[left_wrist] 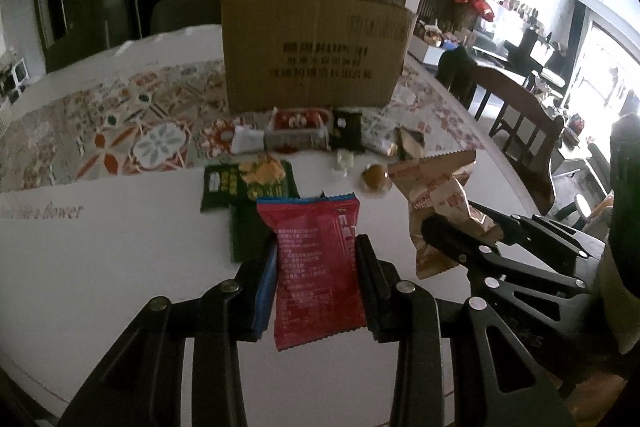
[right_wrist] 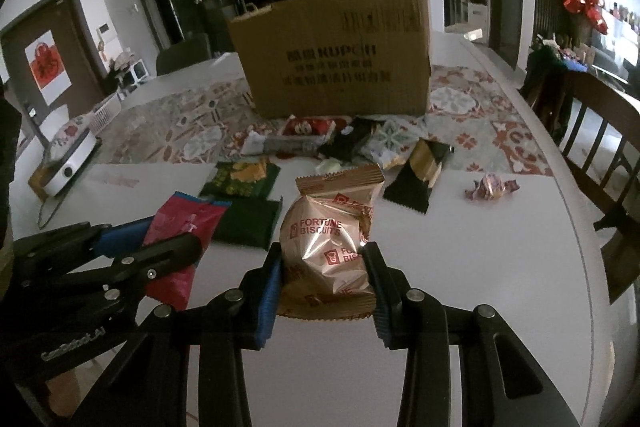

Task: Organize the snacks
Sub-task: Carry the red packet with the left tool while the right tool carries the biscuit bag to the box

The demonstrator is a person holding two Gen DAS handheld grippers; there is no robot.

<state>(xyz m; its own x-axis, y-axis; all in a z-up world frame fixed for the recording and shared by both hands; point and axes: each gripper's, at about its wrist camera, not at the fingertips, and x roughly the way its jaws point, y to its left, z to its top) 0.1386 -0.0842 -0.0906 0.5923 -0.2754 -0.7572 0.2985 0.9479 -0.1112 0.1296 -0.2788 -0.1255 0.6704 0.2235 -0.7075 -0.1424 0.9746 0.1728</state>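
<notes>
L claw [left_wrist: 318, 259] clamped on 1 red pack [left_wrist: 316, 267], held off the desk [left_wrist: 100, 267]; long axis runs along the fingers, top seal pointing away twd the box [left_wrist: 316, 47]. R claw [right_wrist: 324, 267] clamped on 1 gold biscuit pack [right_wrist: 330, 247], upright-ish, crimped end also twd box. Beyond on desk: 2 green packs [right_wrist: 244, 195] overlapping, 1 black-gold pack [right_wrist: 418, 179] tilted, 1 purple candy [right_wrist: 492, 187] well apart to the right. Mixed snack pile at box foot, count unclear. 1 cardboard box upright on patterned mat [left_wrist: 120, 131].
</notes>
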